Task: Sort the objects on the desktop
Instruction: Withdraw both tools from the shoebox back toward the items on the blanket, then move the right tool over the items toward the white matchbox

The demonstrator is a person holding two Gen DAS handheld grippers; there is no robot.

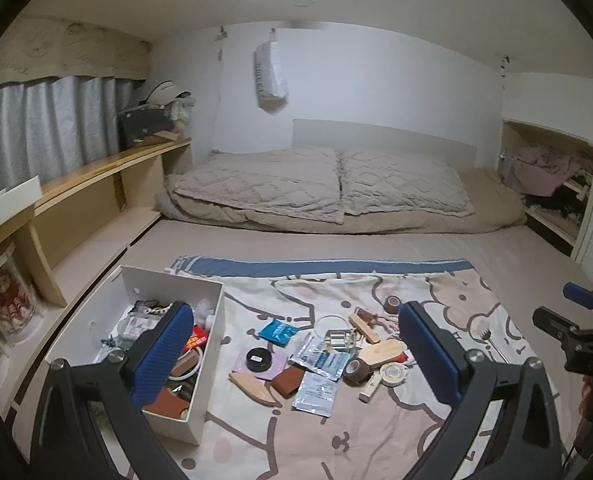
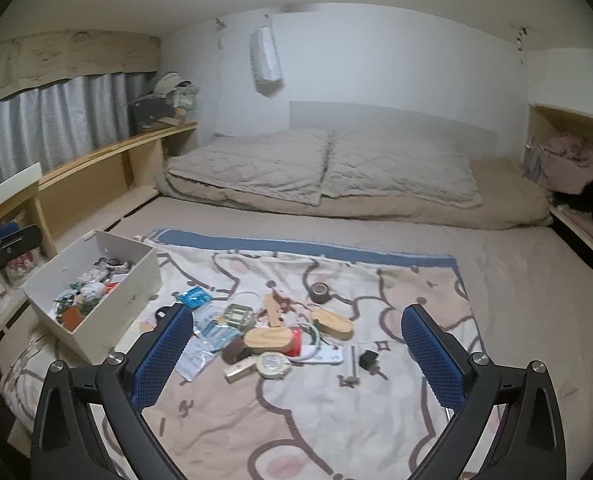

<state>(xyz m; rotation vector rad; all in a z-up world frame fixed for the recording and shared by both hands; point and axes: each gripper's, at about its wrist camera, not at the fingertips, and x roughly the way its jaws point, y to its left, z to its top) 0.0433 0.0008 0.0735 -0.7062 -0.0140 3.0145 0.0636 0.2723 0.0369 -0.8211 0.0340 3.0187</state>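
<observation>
Both grippers held above a patterned blanket (image 2: 296, 420) spread over a bed; the white box (image 1: 212, 344) serves as landmark. Left gripper (image 1: 292, 356): fingers (image 1: 160, 356) spread wide and empty, the left finger hanging over the box's open top, the right finger over the pile beside the box. Right gripper (image 2: 296, 354): fingers (image 2: 432, 356) likewise released, nothing between them, poised farther from the box over the far part of the pile.

The box already holds a mixed load, including a brown leather piece (image 1: 164, 402) at its near corner. Still outside, on the blanket to the right of the box: a black round tin (image 1: 258, 358) on a pink card, nearest the box; a blue packet (image 1: 277, 330) behind it; a brown wallet (image 1: 286, 382); clear sachets (image 1: 322, 360); a wooden oval (image 2: 268, 338); a tape roll (image 2: 321, 293) farthest back; a white round tin (image 2: 273, 364); and a small black plug (image 2: 367, 359) farthest from the box.

Judged step: between transfers, with sorting partly complete and many items unsorted. The next move would call for lowering one gripper over a single item, probably one near the box edge for the left, closing on it without catching neighbours or blanket folds, then carrying it over the box wall. Flat sachets look hardest to pinch.
</observation>
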